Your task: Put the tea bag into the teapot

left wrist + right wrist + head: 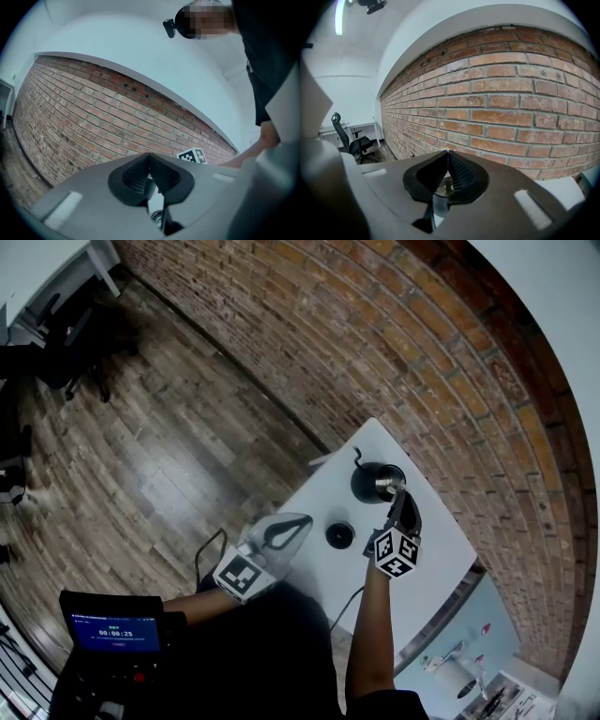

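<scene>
we see left gripper (pixel 302 519) jaws together, nothing in them | right gripper (pixel 401 493) jaws together at teapot (pixel 370 486) mouth | teapot on table (pixel 422 587), lid (pixel 339 534) beside | tea bag: can't tell

Brick-walled room with a wood floor and a white bench

The brick wall (pixel 403 343) runs along the far side of the bench (pixel 445 554), and the wood floor (pixel 159 446) spreads out to its left. A black chair (pixel 70 343) stands by a white desk (pixel 56 277) in the far corner. Near the camera, a dark box bears a blue screen (pixel 115 626), and a black cable (pixel 208 554) loops just beside the bench's edge. A lower table (pixel 469 652) with small items sits at the bottom right.
</scene>
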`<action>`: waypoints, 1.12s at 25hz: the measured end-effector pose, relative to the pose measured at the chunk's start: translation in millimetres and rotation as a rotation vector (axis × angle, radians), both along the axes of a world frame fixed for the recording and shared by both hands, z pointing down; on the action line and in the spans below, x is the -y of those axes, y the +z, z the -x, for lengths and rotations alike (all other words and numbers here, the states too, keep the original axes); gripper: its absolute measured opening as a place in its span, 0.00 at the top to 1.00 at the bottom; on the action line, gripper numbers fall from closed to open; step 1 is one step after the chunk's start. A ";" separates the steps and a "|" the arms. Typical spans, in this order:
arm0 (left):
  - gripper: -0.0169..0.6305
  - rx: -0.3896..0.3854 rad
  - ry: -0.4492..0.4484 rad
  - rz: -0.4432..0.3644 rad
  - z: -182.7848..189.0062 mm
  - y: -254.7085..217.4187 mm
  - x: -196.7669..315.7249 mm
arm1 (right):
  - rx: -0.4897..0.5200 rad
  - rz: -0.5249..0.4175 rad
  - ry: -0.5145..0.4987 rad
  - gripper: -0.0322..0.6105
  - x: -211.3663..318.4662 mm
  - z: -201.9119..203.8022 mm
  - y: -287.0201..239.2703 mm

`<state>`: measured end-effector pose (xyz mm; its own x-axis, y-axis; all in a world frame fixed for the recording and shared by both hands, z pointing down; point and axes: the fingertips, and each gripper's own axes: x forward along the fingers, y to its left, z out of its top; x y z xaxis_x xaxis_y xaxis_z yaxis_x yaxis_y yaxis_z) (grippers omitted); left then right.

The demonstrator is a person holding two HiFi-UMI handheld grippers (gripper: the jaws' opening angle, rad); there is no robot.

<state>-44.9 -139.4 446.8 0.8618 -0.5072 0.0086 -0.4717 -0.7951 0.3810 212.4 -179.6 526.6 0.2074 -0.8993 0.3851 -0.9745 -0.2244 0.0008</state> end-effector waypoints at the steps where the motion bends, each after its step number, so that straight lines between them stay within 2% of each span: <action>1: 0.97 -0.002 -0.008 0.002 2.8 -0.6 0.9 | 0.000 0.002 -0.003 0.94 2.6 1.7 1.0; 9: 0.97 0.003 -0.029 0.008 13.1 1.1 4.1 | -0.008 0.019 -0.034 0.94 18.0 9.2 10.0; 18: 0.97 0.007 -0.038 0.009 20.6 3.3 4.8 | -0.011 0.045 -0.014 0.94 19.7 3.6 22.5; 24: 0.97 0.014 -0.044 0.012 24.4 4.6 5.0 | -0.009 0.061 0.009 0.82 22.3 -4.5 28.3; 28: 0.97 0.025 -0.048 0.018 26.5 7.6 2.3 | -0.015 0.054 0.005 0.82 20.6 -6.1 27.4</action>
